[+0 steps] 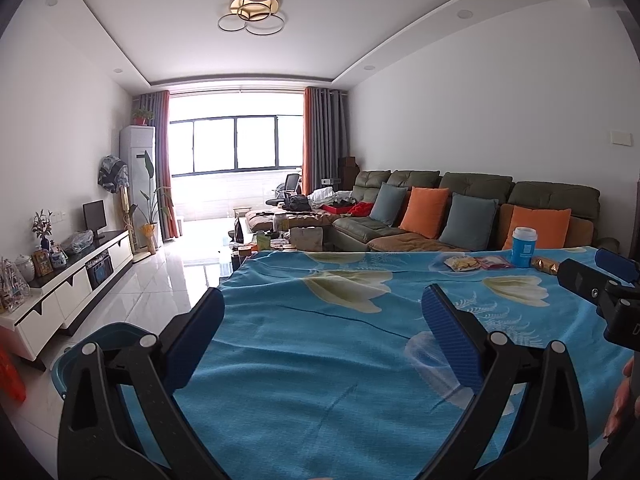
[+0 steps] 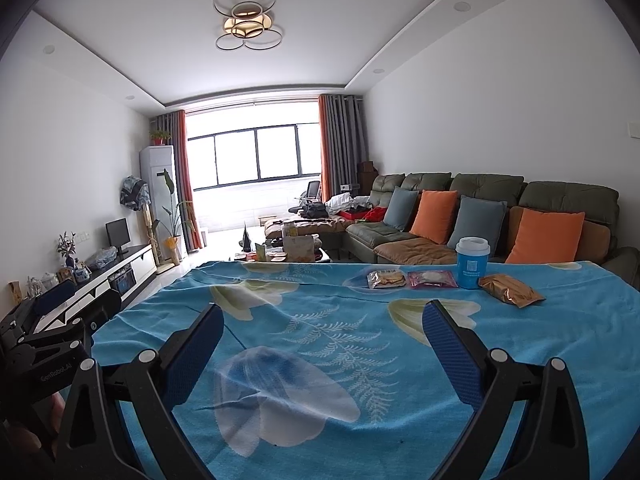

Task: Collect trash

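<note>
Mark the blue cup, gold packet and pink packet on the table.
blue cup (image 2: 472, 266): right wrist view, on its blue body.
gold packet (image 2: 510, 289): right wrist view, wrapper middle.
pink packet (image 2: 432, 279): right wrist view, wrapper middle.

Soft matt cloth (image 2: 320, 320) covers the desk; the gold wrapper (image 2: 510, 289) looks crinkly, glossy foil; floor tiles (image 1: 160, 280) shine.

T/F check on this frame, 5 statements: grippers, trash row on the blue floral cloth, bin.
1. Both the left gripper and right gripper are open and empty. True.
2. The blue paper cup with white lid lies on its side. False: it stands upright.
3. The gold crinkled foil packet lies right of the cup. True.
4. The clear packet of yellow snacks is held in the right gripper. False: it rests on the blue floral cloth.
5. A teal plastic bin sits on the cloth. False: it is below the table's left edge.
</note>
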Tool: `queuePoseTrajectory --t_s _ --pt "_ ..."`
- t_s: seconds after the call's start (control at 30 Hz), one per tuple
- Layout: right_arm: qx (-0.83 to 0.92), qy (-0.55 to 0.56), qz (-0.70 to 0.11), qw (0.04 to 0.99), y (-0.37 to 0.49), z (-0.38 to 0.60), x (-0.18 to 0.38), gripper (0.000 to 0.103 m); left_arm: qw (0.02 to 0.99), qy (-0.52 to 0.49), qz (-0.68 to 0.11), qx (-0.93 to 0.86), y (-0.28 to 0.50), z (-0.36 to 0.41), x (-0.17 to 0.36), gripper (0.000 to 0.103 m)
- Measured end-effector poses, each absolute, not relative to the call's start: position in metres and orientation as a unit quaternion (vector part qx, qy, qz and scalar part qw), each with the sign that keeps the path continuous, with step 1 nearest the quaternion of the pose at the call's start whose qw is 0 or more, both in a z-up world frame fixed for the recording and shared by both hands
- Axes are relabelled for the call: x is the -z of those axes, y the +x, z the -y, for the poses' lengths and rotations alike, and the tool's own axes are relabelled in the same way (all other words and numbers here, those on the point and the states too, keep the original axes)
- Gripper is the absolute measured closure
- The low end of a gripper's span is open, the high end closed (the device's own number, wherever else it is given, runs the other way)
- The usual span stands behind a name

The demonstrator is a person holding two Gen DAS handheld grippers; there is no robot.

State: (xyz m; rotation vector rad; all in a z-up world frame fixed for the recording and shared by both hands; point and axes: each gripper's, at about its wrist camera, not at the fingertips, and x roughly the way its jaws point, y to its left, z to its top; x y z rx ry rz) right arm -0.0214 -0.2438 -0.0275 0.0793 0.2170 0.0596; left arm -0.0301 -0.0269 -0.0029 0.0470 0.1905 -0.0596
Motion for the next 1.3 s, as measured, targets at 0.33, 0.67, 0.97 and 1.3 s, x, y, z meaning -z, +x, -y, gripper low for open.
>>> queuePoseTrajectory --t_s 0.33,0.67,0.97,1.3 --pt "-0.031 0.040 -0.110 0.993 -0.0215 0.2423 0.0297 0.007 0.995 0.024 -0.097 0.028 -0.0290 0.0265 0.0035 0.006" --pt "-0.030 0.040 -0.110 0.993 -0.0220 0.2429 0.0299 0.007 0.995 0.024 -0.098 0.025 -0.0259 0.0241 0.0056 0.006" --pt "-0.031 0.042 -0.110 0.993 -0.0215 0.2434 0.0301 0.007 0.995 0.024 -0.097 0.025 -0.0259 0.0235 0.0056 0.006" --pt "-0.031 0.042 -0.110 0.993 -0.0216 0.2436 0.0302 0.007 0.995 0.025 -0.099 0.025 -0.0251 0.0222 0.0064 0.006"
